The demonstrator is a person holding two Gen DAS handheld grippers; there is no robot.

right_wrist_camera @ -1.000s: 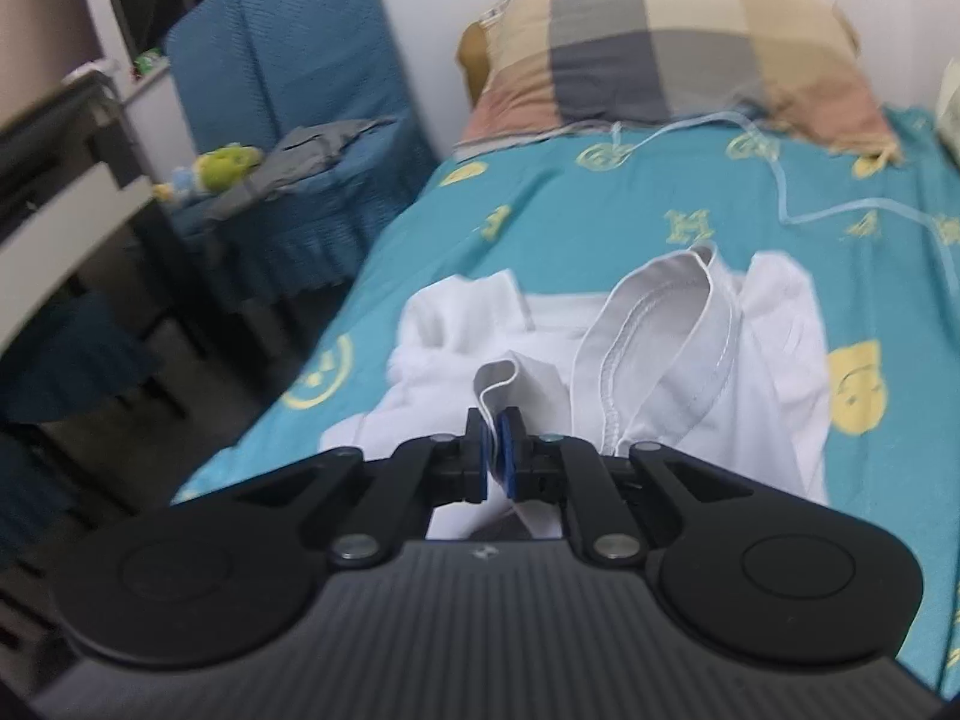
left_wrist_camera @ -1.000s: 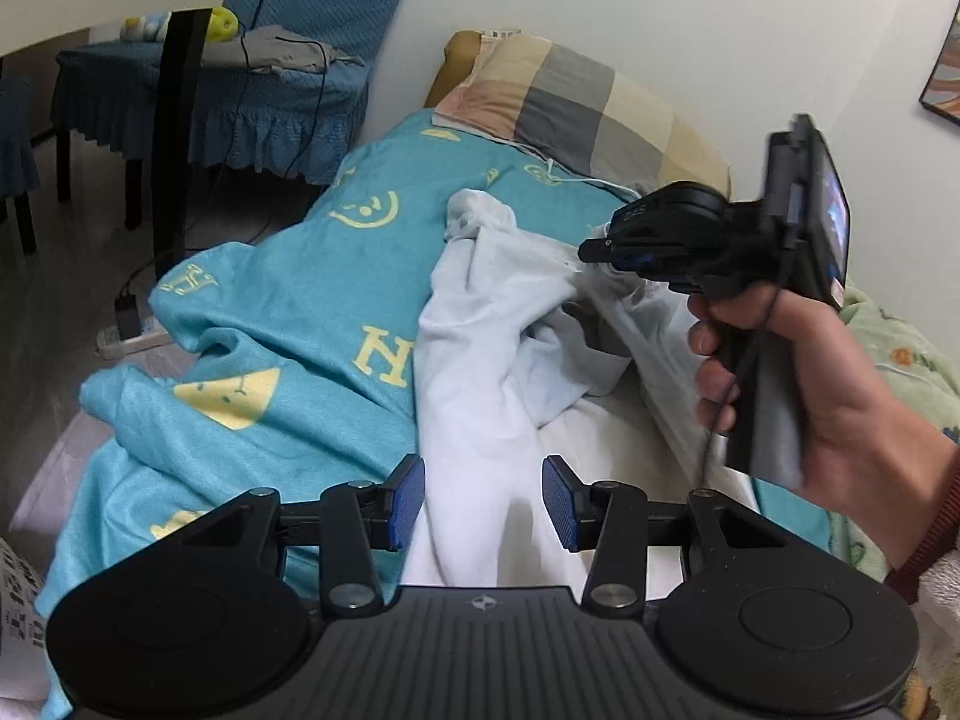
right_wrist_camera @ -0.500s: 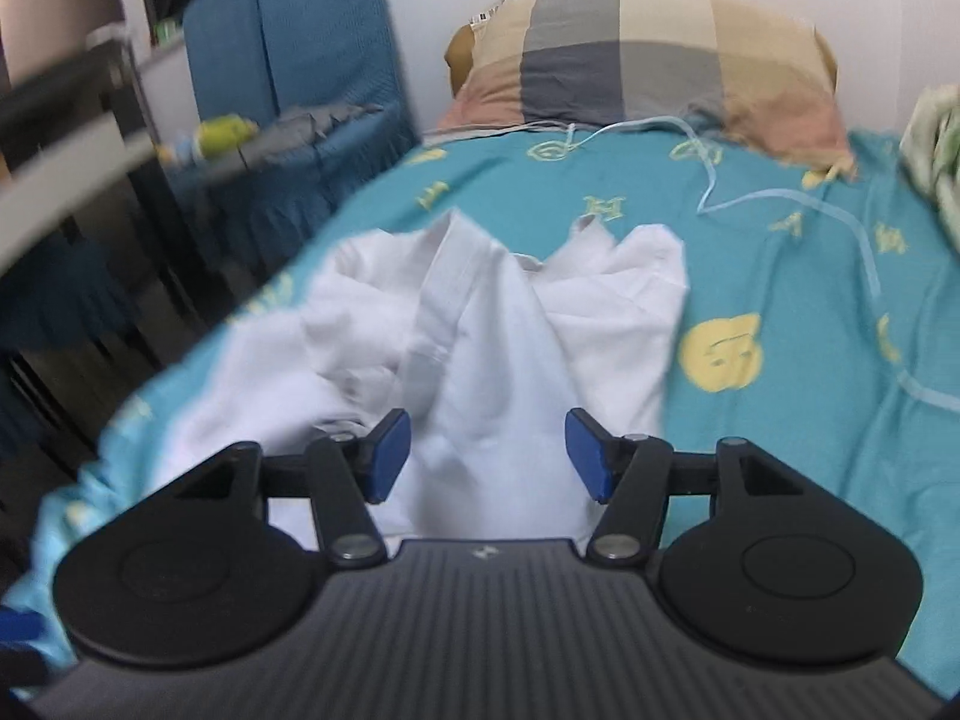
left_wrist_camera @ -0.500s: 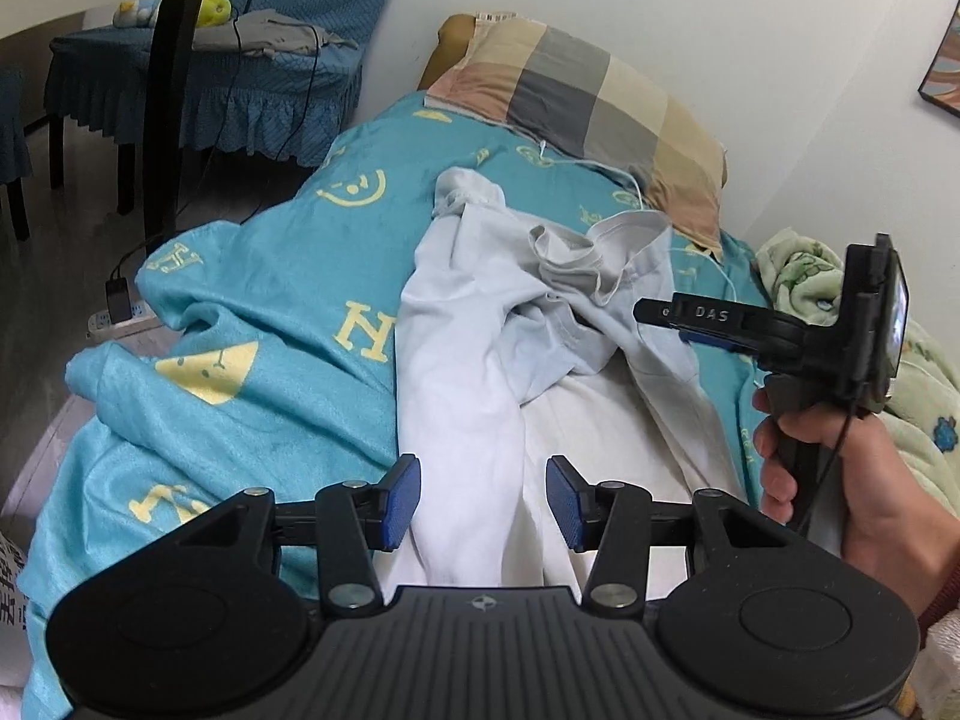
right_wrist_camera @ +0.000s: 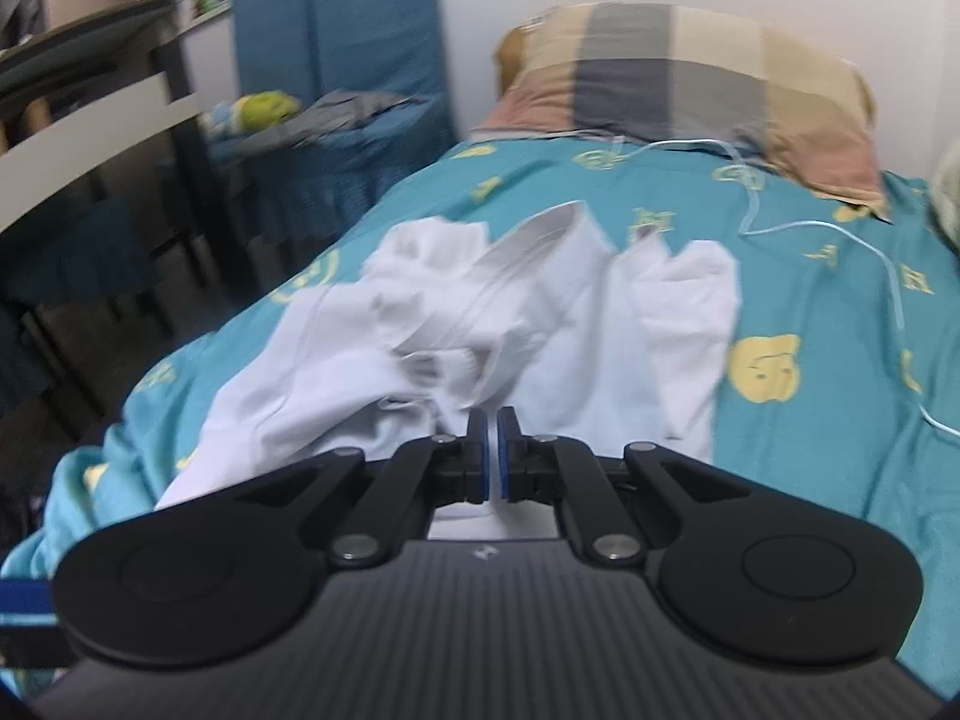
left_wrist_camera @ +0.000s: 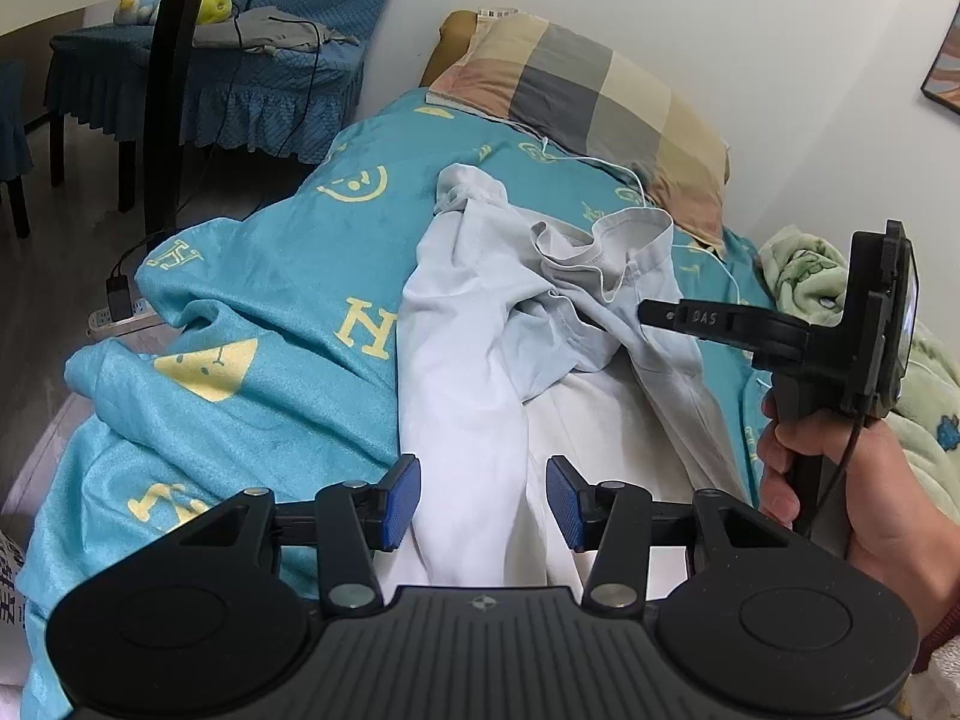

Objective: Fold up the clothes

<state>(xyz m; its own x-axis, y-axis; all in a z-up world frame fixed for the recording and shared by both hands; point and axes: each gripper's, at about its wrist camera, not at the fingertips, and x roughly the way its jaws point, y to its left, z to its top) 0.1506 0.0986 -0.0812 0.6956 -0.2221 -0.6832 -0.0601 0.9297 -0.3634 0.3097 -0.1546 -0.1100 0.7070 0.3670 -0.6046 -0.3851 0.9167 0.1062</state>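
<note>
White trousers (left_wrist_camera: pixel 480 372) lie crumpled along a teal bedspread (left_wrist_camera: pixel 276 276), waistband towards the pillow. My left gripper (left_wrist_camera: pixel 483 501) is open, its blue pads either side of a trouser leg near the bed's foot, holding nothing. My right gripper (right_wrist_camera: pixel 494 453) is shut, its pads almost together just above the white cloth (right_wrist_camera: pixel 528 324); I cannot tell whether any fabric is pinched between them. In the left wrist view the right gripper (left_wrist_camera: pixel 651 311) reaches in from the right over the trousers' upper part.
A checked pillow (left_wrist_camera: pixel 576 102) lies at the bed's head with a thin white cable (right_wrist_camera: pixel 840 228) trailing from it. A green blanket (left_wrist_camera: pixel 924 378) is at the right. A blue-covered chair (left_wrist_camera: pixel 240 78) with clothes, a dark table leg (left_wrist_camera: pixel 162 108) and a power strip (left_wrist_camera: pixel 117 315) stand left.
My right gripper let go of the waistband, opened, and has now shut again lower over the trousers. The waistband dropped onto the bed. My left gripper stayed open and barely moved.
</note>
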